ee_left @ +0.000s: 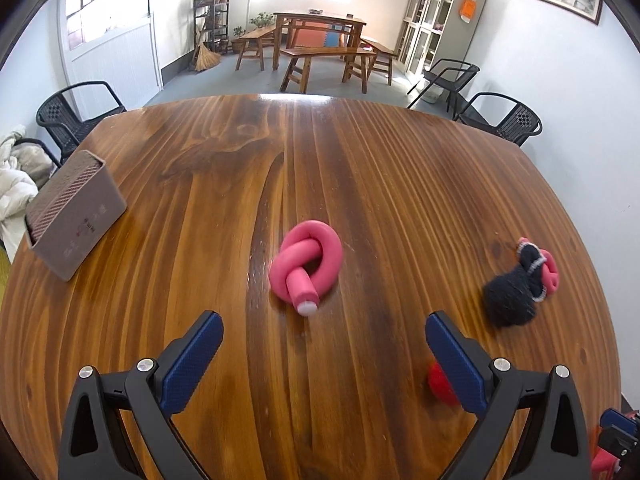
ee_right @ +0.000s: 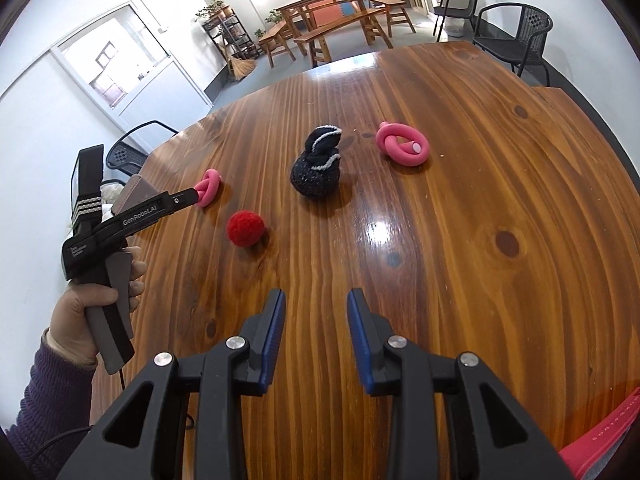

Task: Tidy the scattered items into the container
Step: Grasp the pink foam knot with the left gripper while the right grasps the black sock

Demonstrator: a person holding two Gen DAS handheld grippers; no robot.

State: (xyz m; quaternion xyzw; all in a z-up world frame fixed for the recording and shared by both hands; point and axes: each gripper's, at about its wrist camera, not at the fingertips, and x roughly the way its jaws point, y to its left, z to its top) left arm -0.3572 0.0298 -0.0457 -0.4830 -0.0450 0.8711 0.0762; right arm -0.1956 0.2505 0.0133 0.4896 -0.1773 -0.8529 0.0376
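My left gripper (ee_left: 324,322) is open wide just above the wooden table (ee_left: 360,168). A pink knotted foam tube (ee_left: 306,270) lies a short way ahead of its fingertips, untouched. A red woolly ball (ee_left: 440,384) is partly hidden behind its right finger. The grey-brown container (ee_left: 76,216) stands at the table's left edge. My right gripper (ee_right: 316,308) hangs over the near table with its jaws a little apart and nothing between them. Ahead of it lie the red ball (ee_right: 245,228), a black knitted pouch (ee_right: 318,168) and a second pink knot (ee_right: 402,144). A hand holds the left gripper (ee_right: 196,197) beside the first pink knot (ee_right: 209,188).
Black chairs (ee_left: 504,120) stand around the table's far corners, one more (ee_left: 76,114) at the left behind the container. Benches and a wooden table (ee_left: 320,36) fill the back of the room. A red cloth (ee_right: 600,440) shows at the lower right of the right wrist view.
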